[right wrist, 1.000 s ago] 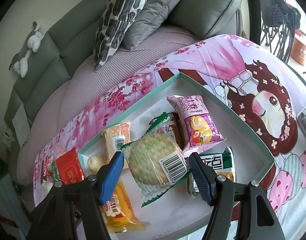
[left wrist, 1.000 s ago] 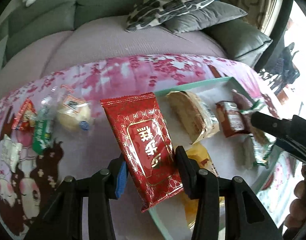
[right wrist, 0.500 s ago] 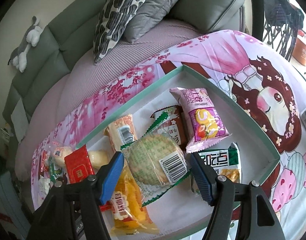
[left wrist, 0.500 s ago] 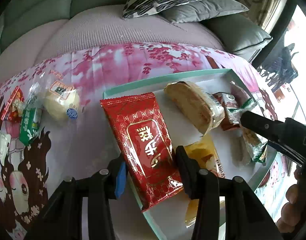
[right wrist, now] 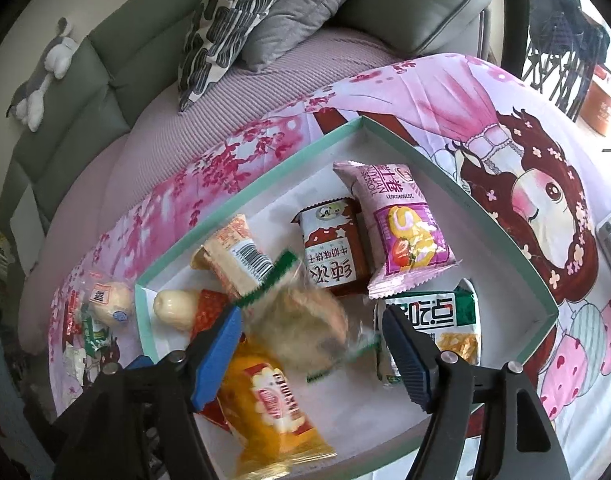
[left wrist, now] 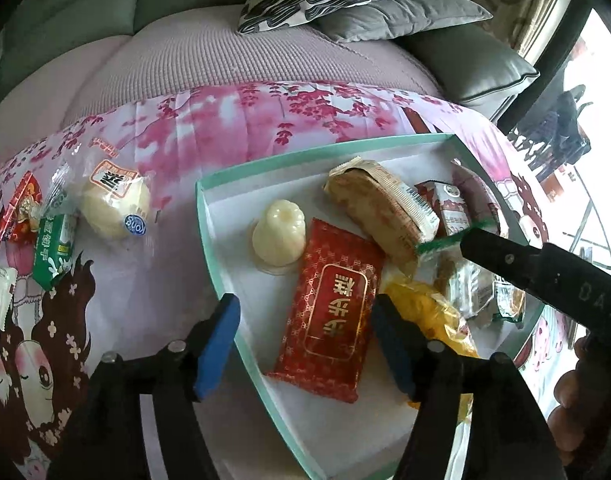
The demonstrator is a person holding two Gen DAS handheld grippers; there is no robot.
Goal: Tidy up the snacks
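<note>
Left hand-held gripper (left wrist: pixel 305 344) opening astride tray rim (left wrist: pixel 209 240).

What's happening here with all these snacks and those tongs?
A person with tongs in each hand is sorting packaged snacks into a shallow teal-rimmed tray on a sofa. The left tongs are opening over a red packet that lies flat in the tray, no longer pinched. The right tongs are opening too, and a round biscuit pack, blurred, is between them over the tray. A few snacks remain outside on the pink cloth.
</note>
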